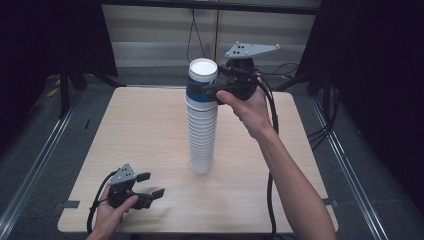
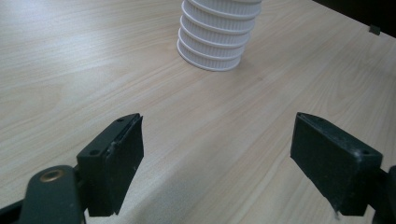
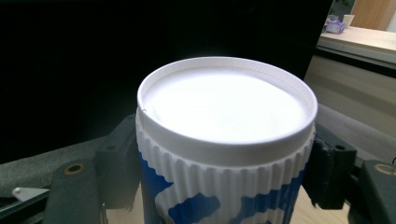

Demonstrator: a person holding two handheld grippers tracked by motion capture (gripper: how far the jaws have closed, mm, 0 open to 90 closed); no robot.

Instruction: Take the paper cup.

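Lab recording bay, black curtains (image 1: 45, 35), floor rails (image 1: 35, 165), cables (image 1: 320, 132)

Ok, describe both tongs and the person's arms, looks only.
Both tongs, left and right, are black, each with two blocky flat-faced jaws, brass-coloured pivot rivets, a grey three-cornered plate with small holes on top, and a black cable trailing off. The forearms are bare, no sleeves or gloves showing.
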